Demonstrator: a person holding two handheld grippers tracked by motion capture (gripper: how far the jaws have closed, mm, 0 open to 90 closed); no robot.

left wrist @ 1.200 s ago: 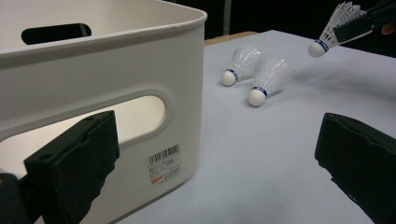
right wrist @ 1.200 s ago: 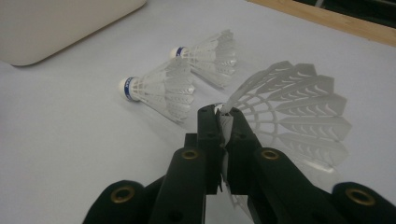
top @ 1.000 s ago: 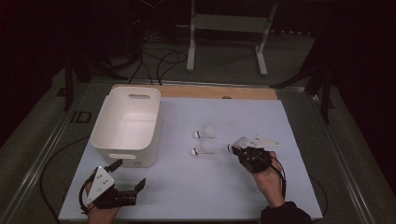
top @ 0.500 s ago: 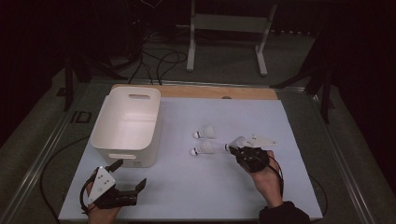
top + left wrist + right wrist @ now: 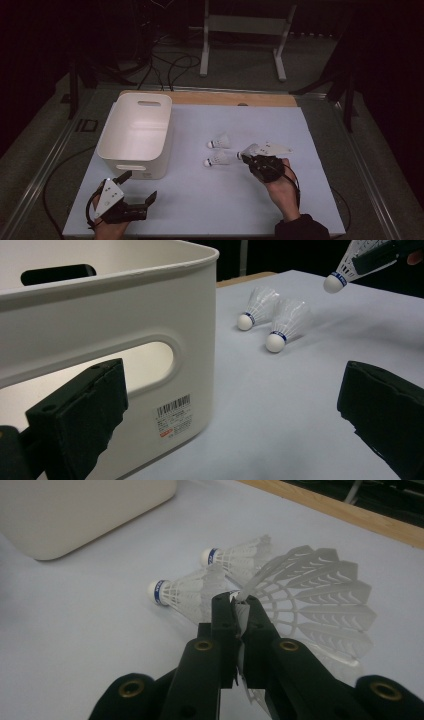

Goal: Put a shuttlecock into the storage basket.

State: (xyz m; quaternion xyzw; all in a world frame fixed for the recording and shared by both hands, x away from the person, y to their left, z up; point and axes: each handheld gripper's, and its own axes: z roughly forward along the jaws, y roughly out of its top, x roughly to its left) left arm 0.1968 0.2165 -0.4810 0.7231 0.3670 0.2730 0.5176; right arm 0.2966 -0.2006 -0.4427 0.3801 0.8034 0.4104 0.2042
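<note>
My right gripper (image 5: 255, 161) is shut on the feather skirt of a white shuttlecock (image 5: 315, 600), and holds it a little above the white table cover with its cork pointing left (image 5: 248, 150). Two more shuttlecocks lie just left of it, one farther (image 5: 219, 142) and one nearer (image 5: 216, 160). In the left gripper view they (image 5: 257, 307) (image 5: 287, 325) lie side by side, with the held shuttlecock (image 5: 347, 267) at the top right. My left gripper (image 5: 138, 186) is open and empty at the front left, facing the white bin (image 5: 137, 135).
The bin (image 5: 115, 340) stands open-topped on the left of the table, its handle slot and barcode label toward my left gripper. A wooden strip (image 5: 210, 97) runs along the table's far edge. A white stand (image 5: 245, 25) and cables lie on the floor beyond.
My right gripper has edged slightly to the left with the shuttlecock in it. The left gripper has stayed put.
</note>
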